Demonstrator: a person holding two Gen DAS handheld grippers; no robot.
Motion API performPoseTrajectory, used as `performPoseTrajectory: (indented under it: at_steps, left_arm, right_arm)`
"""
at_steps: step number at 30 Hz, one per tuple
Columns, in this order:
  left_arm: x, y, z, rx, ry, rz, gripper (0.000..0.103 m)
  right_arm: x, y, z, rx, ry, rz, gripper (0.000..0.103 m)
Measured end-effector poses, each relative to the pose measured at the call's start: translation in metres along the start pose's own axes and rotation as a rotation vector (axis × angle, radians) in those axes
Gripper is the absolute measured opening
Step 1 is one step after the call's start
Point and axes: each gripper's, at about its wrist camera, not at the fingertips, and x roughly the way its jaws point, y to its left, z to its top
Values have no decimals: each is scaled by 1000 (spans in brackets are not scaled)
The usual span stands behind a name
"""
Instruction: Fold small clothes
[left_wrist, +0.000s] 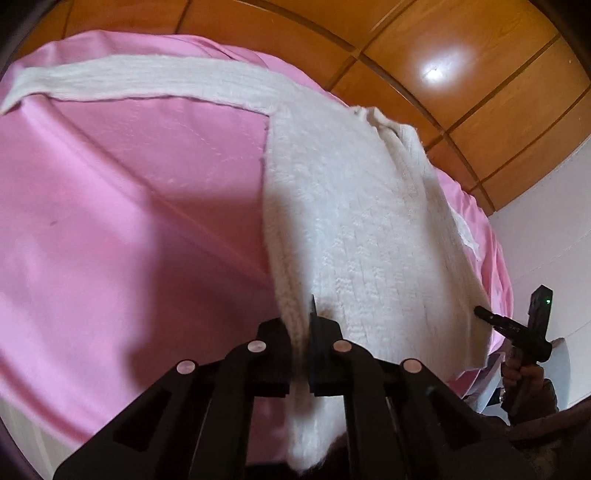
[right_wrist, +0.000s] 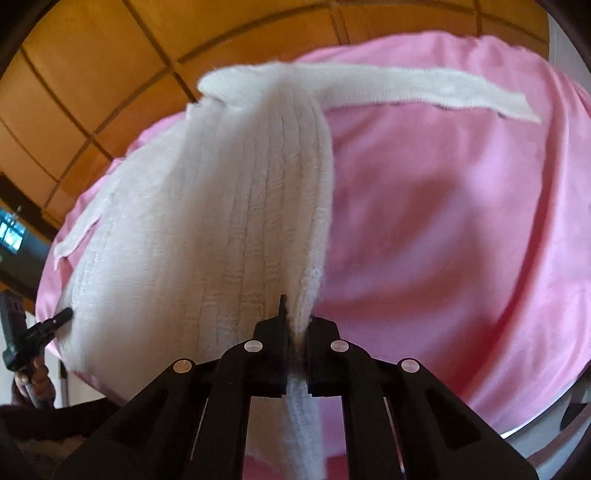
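Observation:
A white ribbed knit garment (left_wrist: 362, 221) lies on a pink sheet (left_wrist: 129, 221), one long sleeve (left_wrist: 140, 79) stretched along the far side. My left gripper (left_wrist: 301, 328) is shut on the garment's near hem at its left corner. My right gripper (right_wrist: 297, 328) is shut on the hem at the garment's (right_wrist: 207, 229) right corner. The hem is lifted and hangs below both jaws. Each gripper shows in the other's view: the right one (left_wrist: 480, 310) at the far right, the left one (right_wrist: 66, 314) at the far left, each touching the cloth's edge.
The pink sheet (right_wrist: 461, 240) covers a rounded bed or table. Wooden panelling (left_wrist: 461, 92) rises behind it. A white wall (left_wrist: 546, 236) stands on the right. A dark device with a lit screen (right_wrist: 14, 229) sits at the left edge.

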Motion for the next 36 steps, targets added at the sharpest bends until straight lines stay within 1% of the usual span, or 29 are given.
performPoseTrajectory:
  at_steps: [2, 3, 4, 5, 6, 7, 8, 9, 10, 11, 13, 15, 17, 18, 19, 21, 23, 25, 26, 27, 29, 30, 32, 34, 36]
  left_arm:
    - [-5, -1, -11, 7, 16, 22, 4]
    - [-4, -1, -16, 5, 34, 41, 4]
    - [6, 0, -12, 7, 52, 58, 5]
    - [14, 1, -12, 2, 76, 95, 6]
    - [15, 5, -11, -25, 88, 108, 10]
    - [12, 7, -7, -44, 77, 87, 12]
    - [8, 8, -2, -56, 54, 93, 20]
    - [2, 9, 5, -62, 24, 115, 23]
    - [-1, 10, 10, -61, 5, 123, 30]
    - [-5, 9, 18, -60, -16, 128, 33]
    - [-12, 2, 38, -53, -76, 137, 35]
    - [-11, -9, 53, -35, -117, 141, 44]
    - [5, -30, 69, 1, -123, 135, 46]
    - [12, -38, 75, 19, -111, 129, 46]
    - [20, -44, 77, 34, -95, 121, 46]
    - [39, -56, 80, 66, -61, 117, 46]
    - [52, -66, 81, 87, -27, 109, 47]
    - [69, -77, 81, 116, 8, 111, 47]
    - [77, -85, 81, 145, 23, 110, 47]
    - [84, -92, 80, 170, 34, 108, 47]
    - [96, -103, 81, 200, 52, 106, 47]
    - [102, -109, 82, 216, 63, 101, 47]
    - [110, -117, 83, 241, 77, 95, 47]
    - [118, -122, 86, 246, 89, 93, 47]
    - [127, -126, 88, 249, 102, 98, 47]
  right_arm:
    - [1, -6, -5, -15, 32, -28, 5]
    - [2, -13, -7, -11, 43, -28, 5]
    - [7, -14, -11, -9, 58, -20, 5]
    - [9, -15, -12, -16, 61, -17, 5]
    - [10, -14, -10, -11, 49, -11, 5]
    - [9, -17, -6, 7, 45, 18, 6]
    - [7, -22, 1, 25, 33, 50, 13]
    - [4, -27, 5, 37, 9, 44, 23]
    - [-1, -38, 15, 70, -36, 16, 47]
    - [-6, -54, 26, 128, -81, 5, 55]
    - [-9, -85, 47, 233, -142, 2, 55]
    - [-8, -123, 73, 361, -215, -37, 55]
    - [-2, -159, 96, 466, -257, -60, 55]
    - [5, -180, 111, 545, -277, -80, 54]
    - [12, -198, 123, 606, -286, -75, 55]
    - [24, -226, 140, 726, -299, -129, 54]
    - [38, -249, 156, 818, -316, -130, 51]
    - [45, -260, 167, 845, -324, -166, 50]
    - [50, -263, 176, 840, -324, -174, 50]
    - [53, -262, 183, 826, -312, -187, 46]
    - [58, -257, 199, 748, -268, -208, 12]
    - [54, -254, 204, 691, -264, -248, 7]
    - [34, -259, 210, 592, -294, -324, 5]
    - [16, -268, 210, 580, -324, -380, 5]
    - [-5, -286, 207, 607, -350, -488, 5]
